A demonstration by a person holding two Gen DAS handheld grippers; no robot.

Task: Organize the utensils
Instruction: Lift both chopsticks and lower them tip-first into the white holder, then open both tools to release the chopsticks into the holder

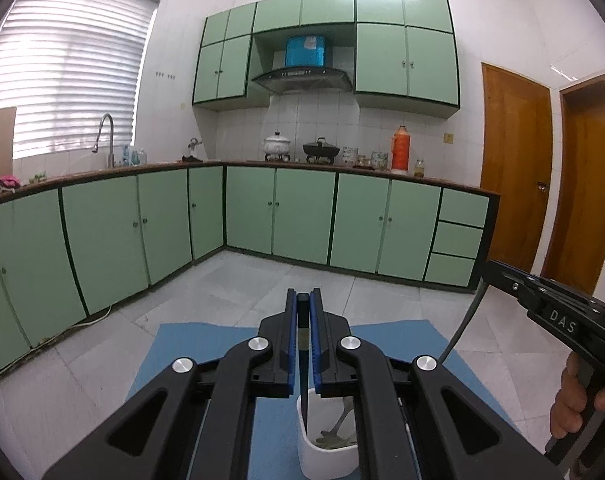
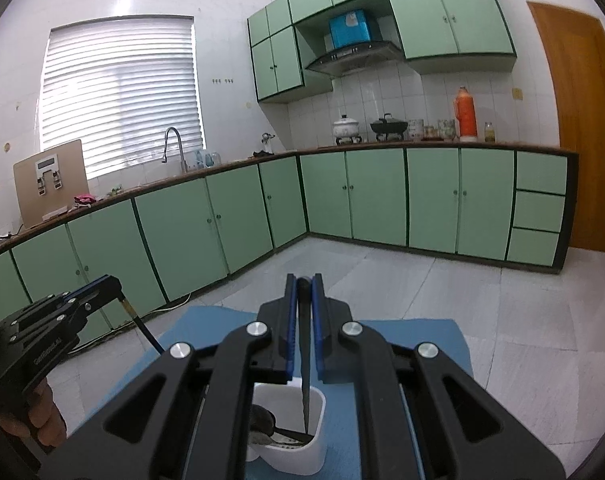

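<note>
My left gripper (image 1: 303,296) is shut on the black handle of a dark utensil (image 1: 303,396), which hangs down into a white holder (image 1: 322,460) with a pale spoon (image 1: 342,416) in it. In the right wrist view this gripper (image 2: 116,282) shows at the left, its utensil (image 2: 142,328) slanting down. My right gripper (image 2: 303,280) is shut on a dark, pointed, knife-like utensil (image 2: 305,404) whose tip reaches into a white holder (image 2: 316,448) that has a dark spoon (image 2: 262,418) in it. Seen from the left wrist, it (image 1: 488,276) holds that thin utensil (image 1: 460,328) at the right. Whether both views show one holder, I cannot tell.
The holder stands on a blue mat (image 1: 170,348) (image 2: 422,340) over a pale tiled floor. Green cabinets (image 1: 302,216) run along the back and left under a worktop with pots, a sink tap (image 1: 108,136) and an orange flask (image 1: 400,148). A person's hand (image 1: 574,396) grips the right tool.
</note>
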